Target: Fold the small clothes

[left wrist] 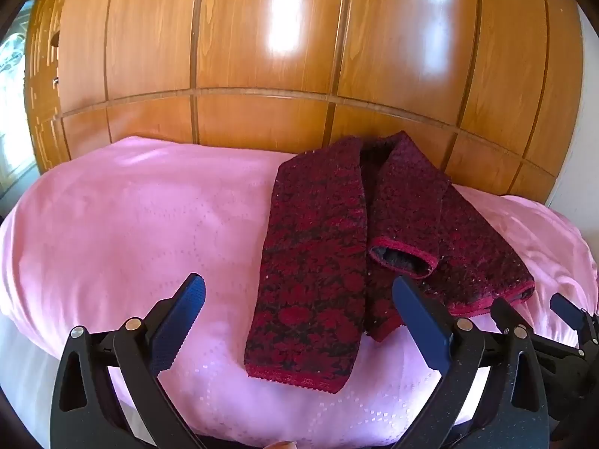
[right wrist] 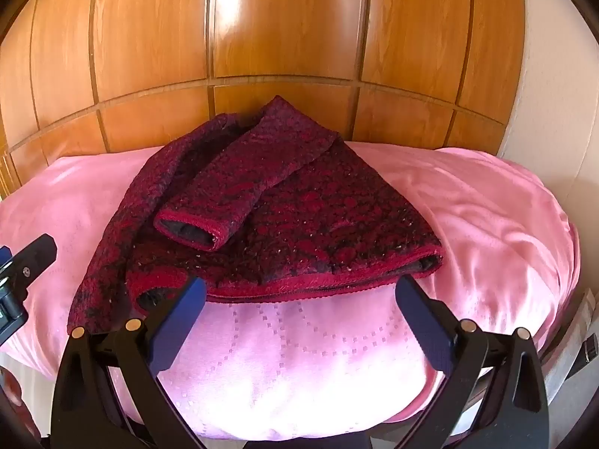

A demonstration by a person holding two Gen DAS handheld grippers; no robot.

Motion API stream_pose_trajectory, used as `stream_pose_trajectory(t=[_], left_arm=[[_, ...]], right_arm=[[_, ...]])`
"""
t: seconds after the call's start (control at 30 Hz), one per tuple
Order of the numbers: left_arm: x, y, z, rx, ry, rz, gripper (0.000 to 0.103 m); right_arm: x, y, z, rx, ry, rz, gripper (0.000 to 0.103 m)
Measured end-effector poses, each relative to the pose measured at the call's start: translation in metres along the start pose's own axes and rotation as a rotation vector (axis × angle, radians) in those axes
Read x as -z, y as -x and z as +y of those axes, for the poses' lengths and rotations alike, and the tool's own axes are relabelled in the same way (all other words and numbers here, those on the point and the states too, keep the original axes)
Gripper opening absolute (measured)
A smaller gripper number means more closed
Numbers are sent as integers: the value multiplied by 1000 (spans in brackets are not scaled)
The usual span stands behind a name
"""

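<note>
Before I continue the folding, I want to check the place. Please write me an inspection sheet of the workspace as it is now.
Surface: pink satin cloth with a dotted pattern, covering the whole work surface; slightly wrinkled on the right.
Job's things: dark red and black patterned knit sweater, lying partly folded, one sleeve with its red cuff laid across the body.
Clutter: nothing seen.
Grippers: left claw open, holding nothing, above the near hem; right claw open, holding nothing, at the bottom edge.
Cables: nothing seen.
Surroundings: glossy orange-brown wooden panelled wall behind; pale plaster wall at right.
</note>
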State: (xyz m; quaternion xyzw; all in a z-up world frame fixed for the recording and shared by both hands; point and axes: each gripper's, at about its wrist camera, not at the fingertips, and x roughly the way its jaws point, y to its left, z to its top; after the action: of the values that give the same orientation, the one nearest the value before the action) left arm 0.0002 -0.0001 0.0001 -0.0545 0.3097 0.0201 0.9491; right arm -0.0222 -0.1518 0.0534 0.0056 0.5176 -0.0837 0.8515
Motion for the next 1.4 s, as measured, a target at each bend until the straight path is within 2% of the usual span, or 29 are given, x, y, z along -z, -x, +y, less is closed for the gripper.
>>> stream_pose_trajectory(t=[0.1, 0.17, 0.33, 0.4, 0.6, 0.73, 0.87, 0.97, 1.17, 1.4], left_arm=[[0, 3, 0, -1, 4, -10, 99], [6, -6, 10, 11, 22, 11, 99], [13, -14, 7, 2, 12, 18, 99], [14, -12, 5, 0, 13, 17, 99], [14, -5, 3, -15, 6, -7, 99], [10, -8, 0, -14, 6, 8, 99], [8, -10, -4, -12, -16, 20, 99], [5, -13, -5, -16, -28, 29, 99], [2, -23, -3, -30, -21, 58, 99], [3, -27, -1, -33, -12, 72, 99]], right_arm=[[-6, -1, -2, -16, -12, 5, 101], [-7, 1, -4, -21, -16, 2, 101], [15, 2, 4, -44, -22, -17, 101], [10, 3, 5, -49, -11, -10, 101], [18, 8, 3, -33, -2, 20, 101], [21, 16, -6, -24, -28, 2, 101], [23, 11, -4, -4, 4, 23, 101], [23, 9, -3, -41, 21, 25, 101], [21, 0, 6, -62, 68, 35, 101], [12, 2, 11, -51, 90, 0, 101]])
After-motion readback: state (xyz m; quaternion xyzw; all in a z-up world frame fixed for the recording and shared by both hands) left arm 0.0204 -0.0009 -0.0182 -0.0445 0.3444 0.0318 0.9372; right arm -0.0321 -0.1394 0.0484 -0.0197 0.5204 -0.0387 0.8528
